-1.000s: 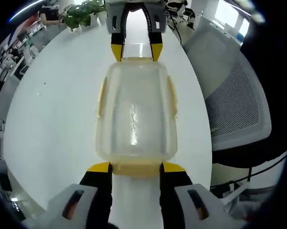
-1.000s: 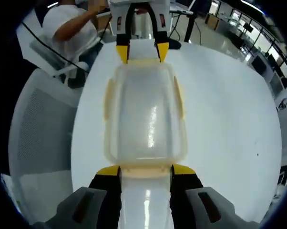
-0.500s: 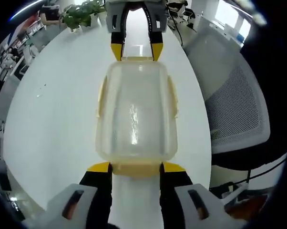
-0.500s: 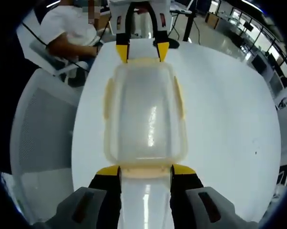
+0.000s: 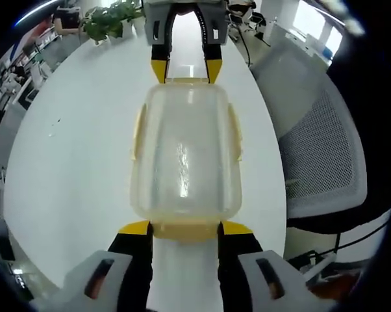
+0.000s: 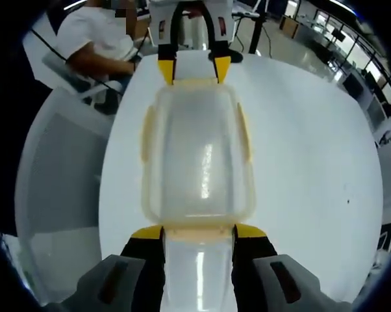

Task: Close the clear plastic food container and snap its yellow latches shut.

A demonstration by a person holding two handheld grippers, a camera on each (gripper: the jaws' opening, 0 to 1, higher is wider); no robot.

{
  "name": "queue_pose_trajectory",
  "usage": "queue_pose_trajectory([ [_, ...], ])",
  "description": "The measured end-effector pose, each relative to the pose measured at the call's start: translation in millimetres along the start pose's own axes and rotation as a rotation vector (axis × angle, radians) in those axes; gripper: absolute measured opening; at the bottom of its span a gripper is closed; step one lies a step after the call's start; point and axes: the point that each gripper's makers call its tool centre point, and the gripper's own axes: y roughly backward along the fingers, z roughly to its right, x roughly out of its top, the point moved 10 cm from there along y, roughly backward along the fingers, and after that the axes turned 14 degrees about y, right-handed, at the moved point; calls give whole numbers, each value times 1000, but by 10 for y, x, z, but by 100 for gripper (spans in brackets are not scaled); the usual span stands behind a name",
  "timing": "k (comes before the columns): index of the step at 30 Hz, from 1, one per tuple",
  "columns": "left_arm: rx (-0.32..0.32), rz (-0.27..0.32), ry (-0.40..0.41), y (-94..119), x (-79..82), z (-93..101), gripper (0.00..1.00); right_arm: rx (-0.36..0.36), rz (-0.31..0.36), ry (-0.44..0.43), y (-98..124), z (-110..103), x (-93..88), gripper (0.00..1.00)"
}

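The round white tabletop (image 5: 78, 162) carries the clear plastic food container (image 5: 186, 156), which lies lid-on near the tabletop's middle, lengthwise between the two grippers. Beyond the tabletop's far edge in the left gripper view stands a green leafy plant (image 5: 111, 19), with office desks and clutter behind it; a grey mesh office chair (image 5: 319, 149) stands just beside the tabletop on the container's right there. In the right gripper view the tabletop (image 6: 312, 162) has a person in a white shirt (image 6: 98, 42) seated past its far edge, another grey chair (image 6: 59, 175) beside the container's left, and rows of office desks further back.

The left gripper (image 5: 185, 229) has its yellow-tipped black jaws apart, one on each side of the yellow end latch (image 5: 186, 230) at the container's near end, tips touching or just beside the container's near corners. The right gripper (image 5: 185, 68) comes in from the far end in this view, its jaws likewise apart, straddling the far end. In the right gripper view the same holds mirrored: the right gripper (image 6: 199, 232) spread about the near yellow latch (image 6: 199, 234), the left gripper (image 6: 194, 68) at the container (image 6: 197, 156) far end. Yellow side latches (image 5: 138, 133) lie flat along both long sides
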Motion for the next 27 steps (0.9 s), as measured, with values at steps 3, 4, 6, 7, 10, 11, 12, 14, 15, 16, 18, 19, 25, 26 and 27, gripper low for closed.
queue_pose_trajectory([
  [3,-3,3,0,-25,65,18,38,3,-1,-4,24,-27,-67,38],
  [4,-3,7,-1,-30,97,33,38,2,-5,-4,36,-37,-98,38],
  [6,-9,9,0,-55,149,43,38,6,-6,-7,55,-54,-151,38],
  [7,-9,9,-2,-65,169,48,38,6,-7,-8,62,-56,-174,38],
  [10,-11,6,-7,-90,241,60,38,7,-10,-14,100,-79,-228,38],
  [11,-11,4,-9,-102,260,63,38,7,-11,-16,115,-89,-249,38],
  [12,-15,2,-9,-115,284,71,38,7,-11,-17,123,-97,-267,38],
  [14,-20,-1,-7,-139,328,81,38,9,-9,-21,140,-119,-314,38],
  [15,-21,-1,-8,-148,348,85,38,10,-8,-24,143,-126,-334,38],
  [16,-21,-2,-9,-159,370,90,38,11,-7,-27,149,-130,-358,38],
  [18,-23,-3,-10,-188,428,99,38,13,-8,-31,155,-139,-423,38],
  [19,-25,-4,-12,-205,466,106,38,15,-13,-32,162,-153,-453,38],
  [25,-29,7,-22,-245,622,130,38,14,-19,-38,212,-185,-624,38],
  [26,-31,8,-21,-258,652,131,38,13,-17,-40,223,-191,-656,38],
  [27,-32,8,-22,-268,672,135,38,13,-17,-41,233,-197,-674,38],
])
